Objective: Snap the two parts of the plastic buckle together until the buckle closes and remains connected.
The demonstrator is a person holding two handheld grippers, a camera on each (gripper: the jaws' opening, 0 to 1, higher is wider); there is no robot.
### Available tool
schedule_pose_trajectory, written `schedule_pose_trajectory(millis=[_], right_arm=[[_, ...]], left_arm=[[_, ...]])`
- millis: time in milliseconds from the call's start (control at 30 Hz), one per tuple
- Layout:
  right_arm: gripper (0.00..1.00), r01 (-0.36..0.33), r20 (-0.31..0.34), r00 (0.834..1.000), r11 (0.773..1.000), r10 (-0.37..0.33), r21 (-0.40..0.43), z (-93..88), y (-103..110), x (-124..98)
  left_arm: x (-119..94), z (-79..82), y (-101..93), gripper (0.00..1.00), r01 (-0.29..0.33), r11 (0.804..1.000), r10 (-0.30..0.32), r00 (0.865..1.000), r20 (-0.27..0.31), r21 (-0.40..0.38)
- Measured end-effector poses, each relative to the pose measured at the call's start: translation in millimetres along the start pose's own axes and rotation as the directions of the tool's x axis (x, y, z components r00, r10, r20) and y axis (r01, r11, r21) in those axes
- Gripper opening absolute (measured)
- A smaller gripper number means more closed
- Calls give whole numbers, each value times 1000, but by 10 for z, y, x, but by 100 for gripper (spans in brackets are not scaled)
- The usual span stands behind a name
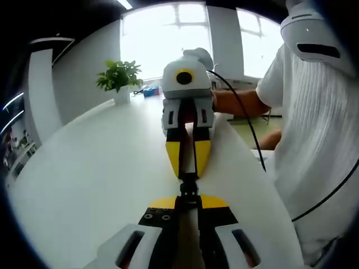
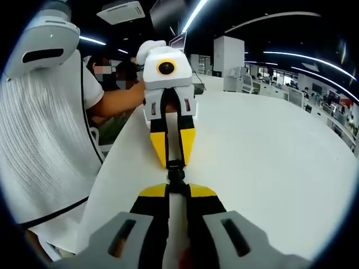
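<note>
Two grippers meet tip to tip: your left gripper (image 1: 188, 197) and right gripper (image 2: 177, 190) each clamp a strap end, jaws narrow. Between them the black buckle (image 1: 189, 185) lies straight ahead, its long axis in line with both; it looks joined, though you cannot tell if latched.

The buckle (image 1: 189, 185) is largely covered by both grippers' jaws; whether its halves are latched cannot be determined. The person's torso (image 1: 314, 145) is cut off at 3 o'clock.
</note>
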State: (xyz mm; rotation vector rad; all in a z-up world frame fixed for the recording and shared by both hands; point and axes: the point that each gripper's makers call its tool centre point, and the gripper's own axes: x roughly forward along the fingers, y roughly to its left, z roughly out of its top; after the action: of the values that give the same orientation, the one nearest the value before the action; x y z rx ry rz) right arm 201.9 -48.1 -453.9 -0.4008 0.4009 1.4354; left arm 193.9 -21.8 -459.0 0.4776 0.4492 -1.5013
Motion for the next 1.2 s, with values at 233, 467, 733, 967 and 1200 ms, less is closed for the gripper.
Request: schedule_pose_trajectory(millis=[233,467,733,967,1200], right_arm=[[10,-9,0,1000,1000,9,-3,4,18,9],[10,-13,4,1000,1000,13,0,-4,2,5],[10,-17,4,1000,1000,17,1,-14,-37,-3],[10,-36,-5,999,999,36,-7,-1,-21,23],[10,10,-10,1000,1000,-10,6,12,49,61]], left_arm=[[-2,2,-3,10,5,1000,-5,1000,-3,6],[3,2,-27,10,18,1000,-18,1000,-6,0],[-6,-13,-17,9,18,1000,-18,1000,-5,0],[-12,-14,-26,9,37,999,-37,999,5,10],[-17,-18,-23,9,20,1000,-20,1000,8,-8]])
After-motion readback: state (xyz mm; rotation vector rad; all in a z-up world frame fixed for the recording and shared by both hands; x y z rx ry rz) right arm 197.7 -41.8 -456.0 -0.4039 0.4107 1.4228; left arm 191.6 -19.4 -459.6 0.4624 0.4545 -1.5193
